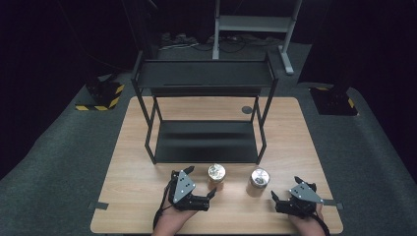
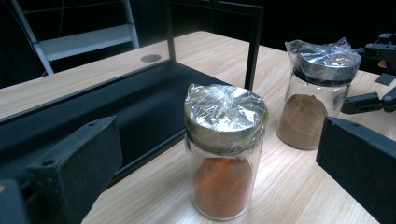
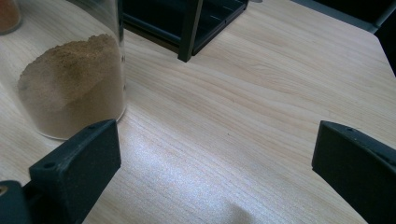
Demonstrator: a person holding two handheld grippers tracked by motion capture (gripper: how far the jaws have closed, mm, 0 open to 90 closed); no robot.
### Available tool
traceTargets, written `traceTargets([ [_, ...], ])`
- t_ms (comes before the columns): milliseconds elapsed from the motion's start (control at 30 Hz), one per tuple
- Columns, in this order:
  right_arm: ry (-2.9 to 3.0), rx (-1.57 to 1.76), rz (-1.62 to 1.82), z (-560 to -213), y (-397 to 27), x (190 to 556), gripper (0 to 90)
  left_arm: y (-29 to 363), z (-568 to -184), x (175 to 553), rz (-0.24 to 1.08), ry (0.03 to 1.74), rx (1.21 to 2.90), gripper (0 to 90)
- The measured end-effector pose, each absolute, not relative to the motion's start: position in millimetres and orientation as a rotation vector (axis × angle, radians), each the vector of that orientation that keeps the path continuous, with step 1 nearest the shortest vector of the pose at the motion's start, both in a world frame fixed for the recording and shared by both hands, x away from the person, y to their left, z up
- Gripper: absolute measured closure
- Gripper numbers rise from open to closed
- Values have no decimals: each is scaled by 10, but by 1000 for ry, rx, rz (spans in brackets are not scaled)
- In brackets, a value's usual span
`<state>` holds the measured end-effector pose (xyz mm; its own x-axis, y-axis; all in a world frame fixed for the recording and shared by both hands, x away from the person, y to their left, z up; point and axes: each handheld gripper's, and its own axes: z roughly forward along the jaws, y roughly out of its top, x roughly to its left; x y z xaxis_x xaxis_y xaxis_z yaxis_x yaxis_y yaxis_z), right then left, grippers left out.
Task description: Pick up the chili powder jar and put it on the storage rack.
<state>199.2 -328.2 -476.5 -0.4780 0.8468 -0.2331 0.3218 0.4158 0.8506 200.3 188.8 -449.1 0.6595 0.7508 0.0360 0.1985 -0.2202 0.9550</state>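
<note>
Nearest, at the front edge of the wooden tabletop [image 1: 137, 196], two hand-held grippers. Left gripper [image 1: 202, 183]: fingers [image 2: 77, 163] spread wide apart, holding nothing, aimed at the jar of orange-red powder [image 1: 216, 176] just ahead. Between those fingers in the left gripper view, that same jar [image 2: 225, 151], upright, clear glass, about a third full, its metal lid wrapped in crinkled clear film; not touched by either finger. Right gripper [image 1: 286, 191]: fingers [image 3: 79, 161] likewise wide apart and empty, low over bare wood, with a hand [image 1: 307, 226] behind it at the bottom edge.

Just beyond and to the left of the right gripper's fingers, the jar of tan powder [image 1: 258, 181], upright on the tabletop, near but apart from the fingertips. In the right gripper view, only its lower glass wall and heaped tan powder [image 3: 70, 84] at the upper left, beside the left finger, not between the two. In the left gripper view, the same jar [image 2: 317, 93] farther off at right, film-wrapped lid on, with the right gripper [image 2: 378, 74] past it.

Both jars side by side, well apart from each other, just in front of the black two-tier metal rack [image 1: 206, 140]. Farther back, a round grommet [image 1: 247, 110] in the tabletop, then dark carpeted floor [image 1: 59, 147] and a grey metal stand [image 1: 255, 24].
</note>
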Motion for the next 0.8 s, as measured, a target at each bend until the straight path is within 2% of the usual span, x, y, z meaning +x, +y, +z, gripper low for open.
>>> traceTargets([
  [800, 2001, 990, 1006, -4765, -3292, 1995, 1, 1684, -4610, 2295, 569, 762, 1762, 15],
])
